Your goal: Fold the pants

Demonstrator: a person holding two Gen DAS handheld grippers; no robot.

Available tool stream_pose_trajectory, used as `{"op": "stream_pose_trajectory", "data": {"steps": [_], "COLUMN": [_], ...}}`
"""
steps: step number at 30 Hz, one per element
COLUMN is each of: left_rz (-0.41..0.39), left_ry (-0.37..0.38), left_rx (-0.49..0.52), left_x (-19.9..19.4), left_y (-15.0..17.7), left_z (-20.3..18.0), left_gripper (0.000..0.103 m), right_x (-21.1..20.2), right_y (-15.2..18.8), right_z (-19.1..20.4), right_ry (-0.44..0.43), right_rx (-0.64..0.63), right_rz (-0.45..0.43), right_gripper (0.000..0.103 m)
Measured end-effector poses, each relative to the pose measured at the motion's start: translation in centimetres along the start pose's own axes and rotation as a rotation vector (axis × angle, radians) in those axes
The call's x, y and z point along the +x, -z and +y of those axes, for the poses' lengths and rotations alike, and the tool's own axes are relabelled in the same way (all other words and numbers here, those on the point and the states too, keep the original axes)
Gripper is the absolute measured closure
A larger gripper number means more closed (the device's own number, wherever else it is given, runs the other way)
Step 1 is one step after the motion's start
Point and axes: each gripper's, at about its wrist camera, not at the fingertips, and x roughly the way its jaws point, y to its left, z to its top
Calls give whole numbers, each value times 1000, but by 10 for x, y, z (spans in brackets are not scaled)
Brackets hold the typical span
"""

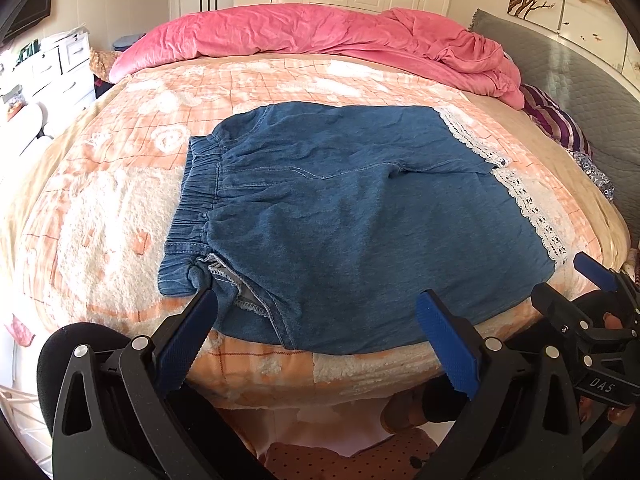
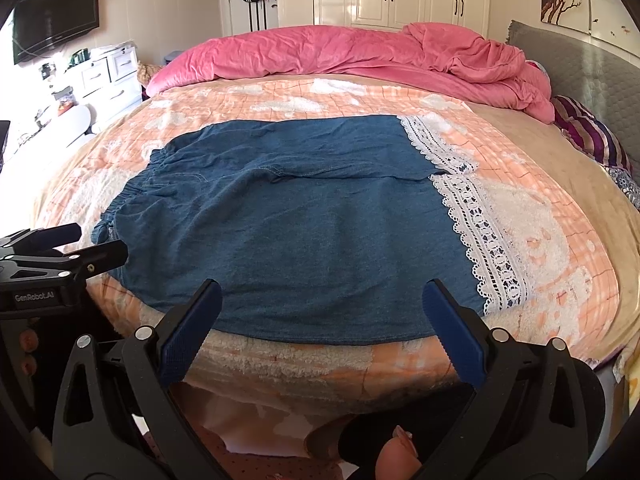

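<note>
Blue denim pants (image 1: pixel 340 216) with white lace hems (image 1: pixel 532 208) lie flat on the bed, elastic waistband (image 1: pixel 196 204) to the left, legs to the right. They also show in the right wrist view (image 2: pixel 304 224), lace hem (image 2: pixel 480 232) at right. My left gripper (image 1: pixel 316 304) is open and empty at the pants' near edge by the waistband corner. My right gripper (image 2: pixel 322 294) is open and empty at the near edge by the leg. Each gripper appears in the other's view: the right one (image 1: pixel 592 280), the left one (image 2: pixel 88 240).
The bed has a peach and white fleece blanket (image 1: pixel 120 208). A crumpled pink duvet (image 1: pixel 320 36) lies at the far side, a striped pillow (image 1: pixel 556 120) and grey headboard (image 1: pixel 592 80) at right. White drawers (image 2: pixel 104 76) and a TV (image 2: pixel 56 16) stand at left.
</note>
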Motion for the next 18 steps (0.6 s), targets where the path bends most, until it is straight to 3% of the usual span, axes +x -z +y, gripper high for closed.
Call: {"op": "stream_pose_trajectory", "data": {"steps": [14,18], "left_rz": [3,-10], "left_ry": [2,9], "left_rx": [-4,1], "left_x": [2,3], "left_y": [-2,-7], "left_z": [0,2], "left_gripper": [4,4], "right_x": [3,5], "right_y": [1,-5], "right_z": [-2,-15], "right_ry": [-4,33], "right_rx": [9,24], "right_rz": [8,4], "right_gripper": [8,8]}}
